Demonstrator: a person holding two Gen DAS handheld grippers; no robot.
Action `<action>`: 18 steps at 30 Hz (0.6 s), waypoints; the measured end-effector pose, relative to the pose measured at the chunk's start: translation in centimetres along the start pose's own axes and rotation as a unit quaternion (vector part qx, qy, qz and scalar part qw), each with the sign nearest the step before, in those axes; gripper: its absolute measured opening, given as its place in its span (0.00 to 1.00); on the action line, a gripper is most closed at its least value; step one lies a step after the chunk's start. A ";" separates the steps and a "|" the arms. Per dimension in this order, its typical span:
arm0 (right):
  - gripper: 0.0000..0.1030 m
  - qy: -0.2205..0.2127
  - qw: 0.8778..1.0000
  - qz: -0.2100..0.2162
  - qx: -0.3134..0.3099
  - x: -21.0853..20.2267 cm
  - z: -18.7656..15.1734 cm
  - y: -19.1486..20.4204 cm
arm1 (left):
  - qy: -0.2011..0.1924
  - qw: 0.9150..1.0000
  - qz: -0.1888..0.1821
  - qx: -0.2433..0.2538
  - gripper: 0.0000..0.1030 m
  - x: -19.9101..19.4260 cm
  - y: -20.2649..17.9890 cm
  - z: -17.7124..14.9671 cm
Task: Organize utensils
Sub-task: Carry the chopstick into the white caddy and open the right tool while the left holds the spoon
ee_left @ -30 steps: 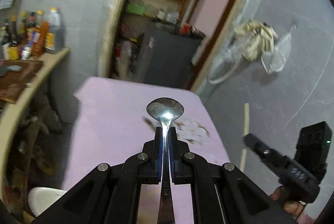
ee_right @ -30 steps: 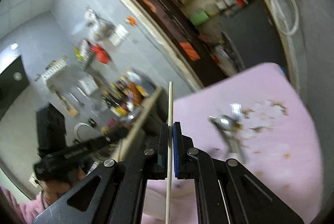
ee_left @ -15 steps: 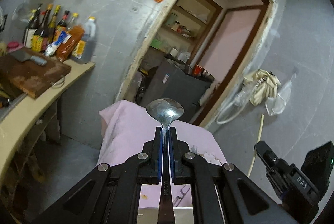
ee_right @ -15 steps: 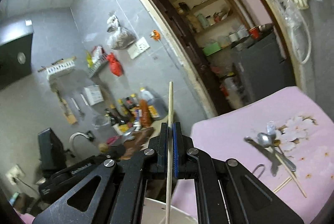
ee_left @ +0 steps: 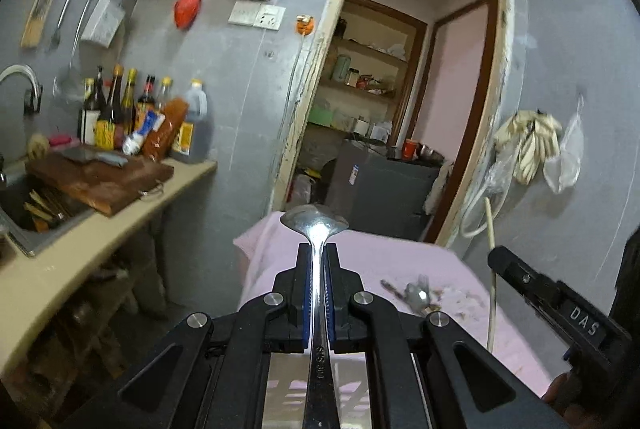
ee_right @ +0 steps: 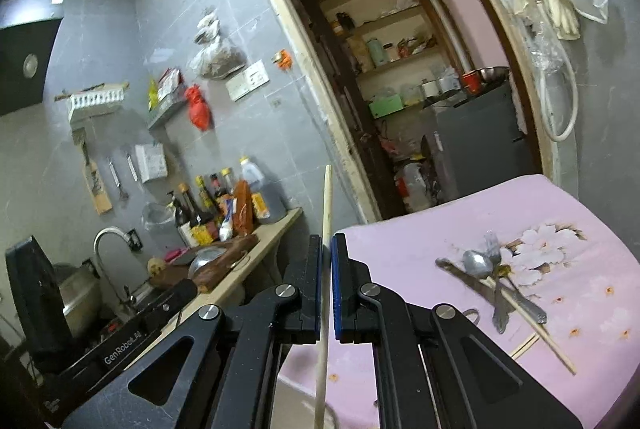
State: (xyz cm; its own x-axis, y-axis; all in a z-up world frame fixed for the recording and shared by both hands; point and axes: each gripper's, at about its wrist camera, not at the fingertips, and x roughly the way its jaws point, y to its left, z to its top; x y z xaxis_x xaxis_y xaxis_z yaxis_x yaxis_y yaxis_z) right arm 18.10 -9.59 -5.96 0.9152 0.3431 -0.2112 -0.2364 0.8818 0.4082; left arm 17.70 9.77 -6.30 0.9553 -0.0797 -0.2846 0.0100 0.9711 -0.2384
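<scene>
Left claw [ee_left: 316, 253] is clamped tight on a steel spoon [ee_left: 314, 225], bowl poking out at frame centre above the pink-clothed surface [ee_left: 380, 261]. Over to the right view: right claw [ee_right: 327, 249] is pinched on a wooden chopstick [ee_right: 327, 197], standing upright mid-frame. Further right, a heap of cutlery [ee_right: 490, 277] lies on the floral cloth with loose chopsticks [ee_right: 540, 333] crossing it.

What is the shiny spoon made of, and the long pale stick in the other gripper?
The shiny spoon looks like polished metal, probably steel: it glints brightly. The long pale stick, a chopstick, looks like plain wood or bamboo: matte, light tan, no shine.
</scene>
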 end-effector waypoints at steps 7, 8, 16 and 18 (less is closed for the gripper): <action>0.04 0.017 0.999 0.016 -0.022 0.3 -1.7 1.1 | -0.001 1.000 0.010 0.019 0.06 -0.2 0.1 -1.0; 0.04 0.017 0.999 0.017 -0.027 0.5 -1.8 1.2 | -0.001 1.000 0.009 0.021 0.06 0.0 0.0 -1.0; 0.04 0.024 0.999 0.021 -0.030 0.4 -2.5 1.2 | 0.002 1.000 0.004 0.023 0.06 -0.2 -0.1 -1.2; 0.04 0.025 0.999 0.020 -0.028 0.4 -2.5 1.2 | 0.005 1.000 0.000 0.019 0.06 -0.3 0.2 -0.9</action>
State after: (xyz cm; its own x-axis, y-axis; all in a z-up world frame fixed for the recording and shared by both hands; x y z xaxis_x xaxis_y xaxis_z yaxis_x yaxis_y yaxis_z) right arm 17.32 -7.63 -7.78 0.8879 0.3924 -0.2400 -0.2913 0.8835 0.3667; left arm 17.15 9.75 -7.06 0.9523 -0.0825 -0.2937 0.0223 0.9789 -0.2029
